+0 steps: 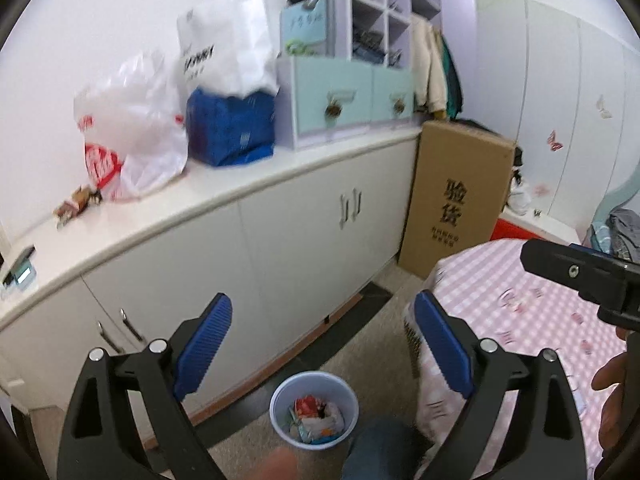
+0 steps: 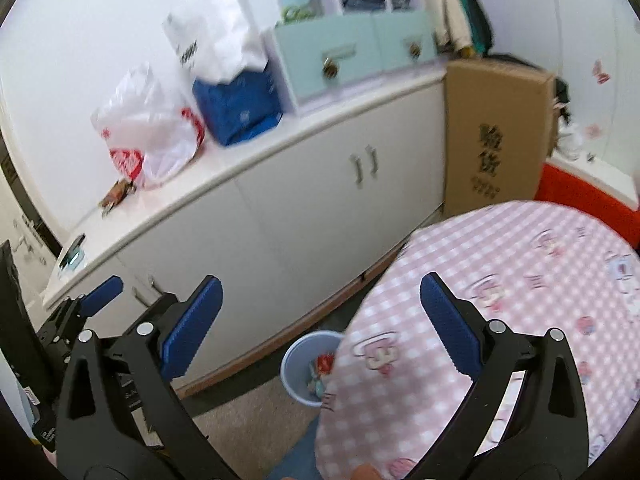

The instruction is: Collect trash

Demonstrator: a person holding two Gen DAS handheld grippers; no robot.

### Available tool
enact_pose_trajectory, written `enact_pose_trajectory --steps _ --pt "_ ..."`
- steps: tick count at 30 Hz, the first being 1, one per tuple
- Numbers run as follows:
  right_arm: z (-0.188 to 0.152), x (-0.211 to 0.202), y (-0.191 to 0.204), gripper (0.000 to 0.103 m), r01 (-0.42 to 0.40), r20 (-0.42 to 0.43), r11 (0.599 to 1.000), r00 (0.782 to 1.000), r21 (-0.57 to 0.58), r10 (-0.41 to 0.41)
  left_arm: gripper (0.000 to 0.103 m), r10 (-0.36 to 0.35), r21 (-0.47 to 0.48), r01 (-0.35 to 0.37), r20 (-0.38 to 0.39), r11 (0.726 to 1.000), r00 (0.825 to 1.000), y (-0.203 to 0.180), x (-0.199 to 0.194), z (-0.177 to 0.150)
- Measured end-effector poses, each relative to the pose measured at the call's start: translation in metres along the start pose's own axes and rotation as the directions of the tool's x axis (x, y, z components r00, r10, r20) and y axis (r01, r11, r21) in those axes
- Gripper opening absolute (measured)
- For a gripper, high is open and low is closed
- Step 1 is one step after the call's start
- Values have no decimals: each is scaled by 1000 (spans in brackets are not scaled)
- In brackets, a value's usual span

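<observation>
Your left hand-held gripper (image 1: 320,344) is spread wide with nothing between its blue pads, hanging above the bin (image 1: 314,410). Your right hand-held gripper (image 2: 320,320) is spread too, also holding nothing, over the edge of the table (image 2: 520,300) with its pink checked cloth. The bin stands on the floor (image 1: 248,436) between the table and the cabinet (image 1: 280,232), and it holds crumpled wrappers (image 1: 316,416), red and pale. On the cabinet top sit a white bag (image 1: 132,128) with red print, a blue pack (image 1: 230,128) and a green drawer box (image 1: 348,100). Small brownish scraps (image 1: 76,202) lie near the bag, possibly wrappers; blur hides the detail. A cardboard box (image 1: 452,196) stands upright at the cabinet's end.
</observation>
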State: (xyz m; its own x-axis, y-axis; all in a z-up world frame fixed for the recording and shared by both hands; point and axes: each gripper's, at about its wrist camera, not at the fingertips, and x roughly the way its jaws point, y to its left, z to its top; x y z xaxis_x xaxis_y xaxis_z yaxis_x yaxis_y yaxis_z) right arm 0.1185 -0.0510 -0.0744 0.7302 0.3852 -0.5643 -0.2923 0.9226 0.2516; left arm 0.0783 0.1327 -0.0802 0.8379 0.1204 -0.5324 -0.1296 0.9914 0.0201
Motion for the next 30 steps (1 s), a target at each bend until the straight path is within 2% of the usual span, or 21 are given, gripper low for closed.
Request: enact_pose_trajectory --steps 5,8,16,20,30 --pt "9 -43 -13 97 50 88 999 995 5 -50 94 4 10 -5 93 1000 996 -21 -34 16" --pt "13 -66 -17 97 81 140 997 987 7 -81 94 -22 -1 22 139 1000 990 -33 -54 26" --pt "20 -117 -21 97 143 257 990 956 2 -139 97 -59 -12 62 189 998 980 -57 -86 42" --pt "21 -135 -19 97 155 298 988 943 -6 -146 98 -37 -16 42 242 999 970 -62 -104 45" --pt "23 -160 -18 97 153 352 988 926 -14 -139 98 -15 -12 19 276 1000 961 -76 -127 50"
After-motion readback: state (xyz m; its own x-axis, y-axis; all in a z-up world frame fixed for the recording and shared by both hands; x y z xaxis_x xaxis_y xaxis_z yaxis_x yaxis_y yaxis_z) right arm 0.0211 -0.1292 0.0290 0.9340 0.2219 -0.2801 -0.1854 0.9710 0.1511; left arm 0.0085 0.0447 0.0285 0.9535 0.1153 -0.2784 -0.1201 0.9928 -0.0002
